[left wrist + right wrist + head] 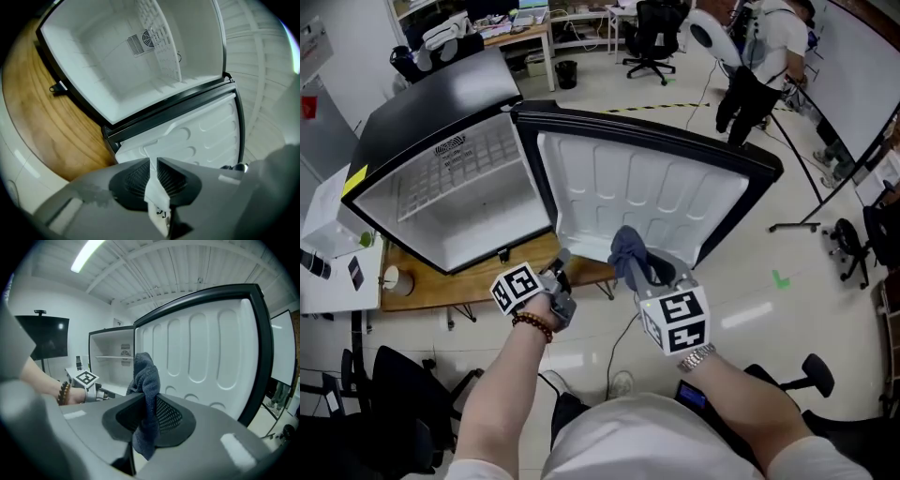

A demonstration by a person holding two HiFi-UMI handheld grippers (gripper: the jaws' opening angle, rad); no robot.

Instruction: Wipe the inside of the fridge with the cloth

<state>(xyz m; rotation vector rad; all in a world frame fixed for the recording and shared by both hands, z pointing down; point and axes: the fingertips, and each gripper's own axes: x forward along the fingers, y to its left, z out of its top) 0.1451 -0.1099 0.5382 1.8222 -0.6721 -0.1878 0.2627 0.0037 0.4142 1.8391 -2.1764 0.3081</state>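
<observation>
Right gripper (146, 399): jaws pinched on a dark blue cloth (146, 376), which bunched up above the pads while a short tail hung below them.
Cloth position: in the air just in front of the open fridge door (628, 187) and close to its white liner; it had not yet entered the compartment.
Left gripper (153, 161): jaws barely apart, with only a thin slit between them. Nothing seemed to be clamped, though the pale strip in the gap was hard to read.
Left gripper position: low, beside the door's hinge corner and over the edge of the wooden table (534, 258).
Fridge (389, 202): tipped on its back on the table, with its white cavity facing up and towards the person and 1 wire shelf (459, 173) across the inside.
Step in hand: carrying the cloth to the interior, to judge by where it hung.
How to do it well: swing the right gripper left, past the door edge, and go into the cavity with the cloth bunch leading, so that fabric rather than jaw tips meets the wall.
Pressure: press lightly and keep the grip firm, since the bunch could drag out of the pads on the liner.
Coverage: wipe in overlapping strokes along the floor and side walls, working round the shelf.
Risk: the loose door could shift, so the left gripper may need to steady it.
</observation>
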